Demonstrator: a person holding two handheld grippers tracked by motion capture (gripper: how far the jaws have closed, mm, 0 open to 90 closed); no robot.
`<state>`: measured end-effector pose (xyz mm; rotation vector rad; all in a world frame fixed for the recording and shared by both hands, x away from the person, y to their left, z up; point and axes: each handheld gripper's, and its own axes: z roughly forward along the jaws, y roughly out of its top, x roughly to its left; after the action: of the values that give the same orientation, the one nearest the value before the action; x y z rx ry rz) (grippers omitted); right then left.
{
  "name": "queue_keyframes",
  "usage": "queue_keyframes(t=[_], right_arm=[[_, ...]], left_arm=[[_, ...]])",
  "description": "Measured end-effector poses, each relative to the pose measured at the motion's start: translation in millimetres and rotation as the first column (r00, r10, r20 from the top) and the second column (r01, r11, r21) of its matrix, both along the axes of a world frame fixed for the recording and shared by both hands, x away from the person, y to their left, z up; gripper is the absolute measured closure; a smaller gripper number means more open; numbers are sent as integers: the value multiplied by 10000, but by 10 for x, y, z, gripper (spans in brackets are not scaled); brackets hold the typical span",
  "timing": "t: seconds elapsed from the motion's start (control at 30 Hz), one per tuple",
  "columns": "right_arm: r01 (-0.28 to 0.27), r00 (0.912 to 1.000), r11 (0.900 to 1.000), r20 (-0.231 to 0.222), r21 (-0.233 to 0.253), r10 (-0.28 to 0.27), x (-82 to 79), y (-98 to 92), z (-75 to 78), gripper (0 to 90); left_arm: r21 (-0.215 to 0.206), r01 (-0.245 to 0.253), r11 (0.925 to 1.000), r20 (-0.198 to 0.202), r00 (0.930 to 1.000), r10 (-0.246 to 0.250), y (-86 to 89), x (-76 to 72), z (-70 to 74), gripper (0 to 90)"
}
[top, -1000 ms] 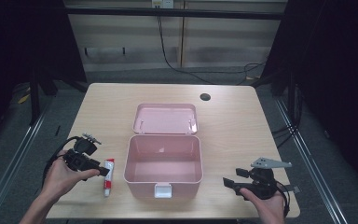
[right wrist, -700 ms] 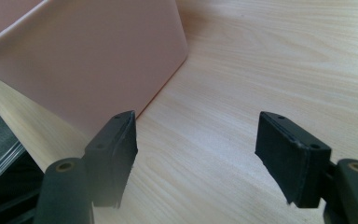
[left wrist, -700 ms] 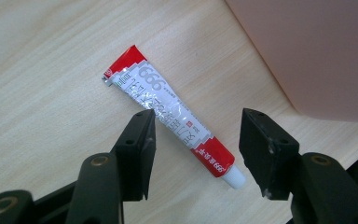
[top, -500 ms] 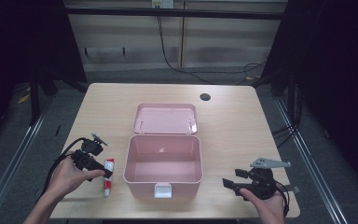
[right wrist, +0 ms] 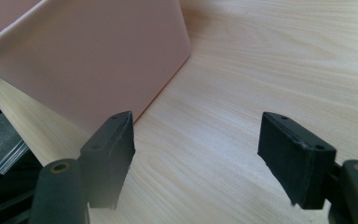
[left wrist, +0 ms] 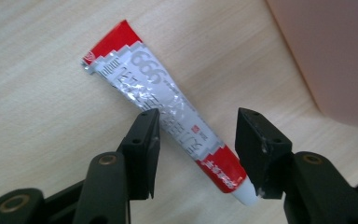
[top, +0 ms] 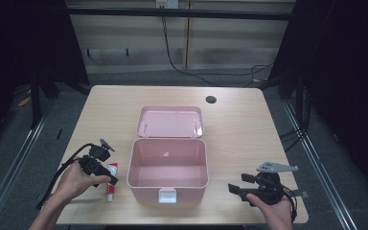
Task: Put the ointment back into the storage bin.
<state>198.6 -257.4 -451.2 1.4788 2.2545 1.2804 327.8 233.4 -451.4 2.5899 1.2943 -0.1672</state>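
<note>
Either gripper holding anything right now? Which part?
Nothing held. Left gripper is open astride the red-and-silver tube lying on the table; right gripper is open.

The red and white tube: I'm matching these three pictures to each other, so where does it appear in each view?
High view: the tube lies on the table left of the pink box, under the left gripper.
Left gripper view: the tube runs diagonally across the middle, between the open jaws, white cap at lower right.
Right gripper view: not in it.
Shared landmark: the pink box, upper right in the left gripper view, upper left in the right gripper view.

red-and-silver tube (left wrist: 168,119) lies flat beside open pink box (top: 167,165).
</note>
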Motion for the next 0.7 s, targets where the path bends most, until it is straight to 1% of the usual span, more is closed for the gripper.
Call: queue_keyframes(t=[0.07,0.13,0.3,0.33,0.4,0.43,0.53,0.6,0.7], right_arm=[[-53,10000,10000,-16,19,53,4,3,-4,266],[-80,10000,10000,-45,-4,80,5,7,-4,266],[-64,9999,10000,-80,19,65,5,7,-5,265],[-59,9999,10000,-97,12,59,6,8,-6,264],[-60,9999,10000,-105,12,60,7,8,-7,264],[-76,9999,10000,-92,14,76,10,8,-10,264],[-88,9999,10000,-103,10,88,11,8,-11,264],[-84,9999,10000,-109,10,84,11,8,-12,263],[-78,9999,10000,-103,19,78,12,7,-13,262]], left_arm=[[-23,-9,10000,15,10000,9,6,14,-2,516],[115,-30,9999,15,10000,30,7,24,-6,532],[188,-95,9998,-19,10000,96,5,37,-26,520],[204,-94,9997,-60,9999,96,-1,37,-29,503],[234,-129,9996,-41,9999,130,-17,29,-41,497],[244,-49,9997,-77,10000,51,-22,28,-47,479],[366,-43,9993,-59,10000,46,-48,24,-65,463],[326,10,9995,-61,10000,-8,-66,22,-73,474],[449,121,9989,-101,9999,-117,-97,18,-85,521]])
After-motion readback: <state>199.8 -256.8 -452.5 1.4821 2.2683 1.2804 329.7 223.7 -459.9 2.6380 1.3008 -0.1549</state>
